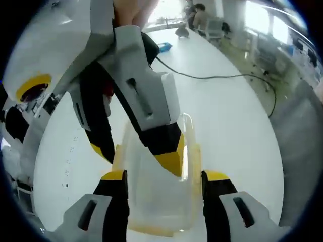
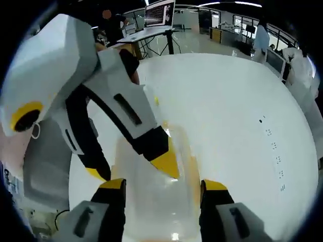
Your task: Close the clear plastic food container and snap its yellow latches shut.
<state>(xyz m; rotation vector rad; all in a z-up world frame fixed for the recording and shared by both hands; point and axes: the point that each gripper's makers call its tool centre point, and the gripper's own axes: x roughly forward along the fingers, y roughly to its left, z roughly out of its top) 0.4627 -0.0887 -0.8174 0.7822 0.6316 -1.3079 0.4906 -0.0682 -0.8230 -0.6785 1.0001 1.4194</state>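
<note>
White tabletop (image 1: 222, 126) carries your clear plastic food container (image 1: 156, 201) with yellow latches (image 1: 117, 156), low centre of both views. Your left gripper (image 1: 164, 176) and right gripper (image 2: 162, 185) straddle it, jaws spread.

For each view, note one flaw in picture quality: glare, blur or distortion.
Left gripper view: window glare whitens the white table, washing out the clear plastic food container; fisheye bends the black cable. Right gripper view: the container looks blurred and hazy, and the table edge curves.
</note>
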